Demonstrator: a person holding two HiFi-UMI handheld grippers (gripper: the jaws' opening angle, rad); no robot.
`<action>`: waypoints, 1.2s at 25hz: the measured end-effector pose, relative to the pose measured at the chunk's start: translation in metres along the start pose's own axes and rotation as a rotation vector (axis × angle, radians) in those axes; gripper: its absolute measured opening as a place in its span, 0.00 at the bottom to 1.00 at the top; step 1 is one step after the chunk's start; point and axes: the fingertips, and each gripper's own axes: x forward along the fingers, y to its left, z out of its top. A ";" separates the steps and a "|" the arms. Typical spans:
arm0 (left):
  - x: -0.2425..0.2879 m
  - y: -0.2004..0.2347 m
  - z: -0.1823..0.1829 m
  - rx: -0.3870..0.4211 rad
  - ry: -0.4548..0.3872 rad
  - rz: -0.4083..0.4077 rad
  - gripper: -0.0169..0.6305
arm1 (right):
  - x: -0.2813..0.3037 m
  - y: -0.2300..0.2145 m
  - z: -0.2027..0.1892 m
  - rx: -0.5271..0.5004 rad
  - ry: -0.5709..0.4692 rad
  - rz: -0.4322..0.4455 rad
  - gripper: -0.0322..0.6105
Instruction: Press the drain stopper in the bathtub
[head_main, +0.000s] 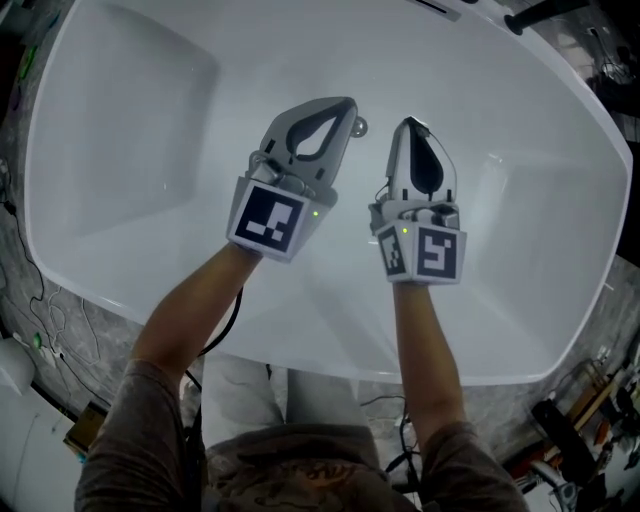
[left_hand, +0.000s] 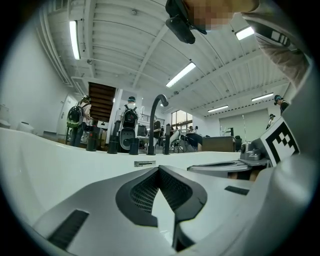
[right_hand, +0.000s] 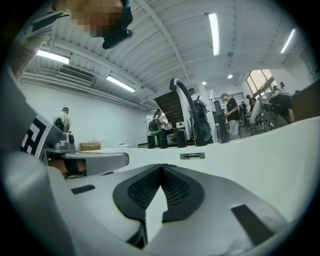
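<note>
Inside the bathtub (head_main: 120, 150), drain stopper (head_main: 358, 126) lies beside left gripper (head_main: 344, 104), fingers together; right gripper (head_main: 410, 123) likewise.

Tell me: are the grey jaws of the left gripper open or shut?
Shut. The tips of the grey left gripper touch in its own view; nothing is held.

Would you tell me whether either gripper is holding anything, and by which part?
Nothing is held: the left gripper and right gripper both have jaws shut tip to tip on nothing, over the bathtub.
</note>
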 end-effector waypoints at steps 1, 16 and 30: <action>0.003 0.000 -0.005 0.001 0.002 -0.001 0.03 | 0.002 -0.002 -0.005 0.002 0.002 -0.001 0.05; 0.038 0.005 -0.089 0.019 0.008 -0.015 0.03 | 0.024 -0.020 -0.091 -0.004 0.021 0.014 0.05; 0.051 0.024 -0.146 -0.001 0.020 0.006 0.03 | 0.067 -0.039 -0.178 0.022 0.123 0.012 0.05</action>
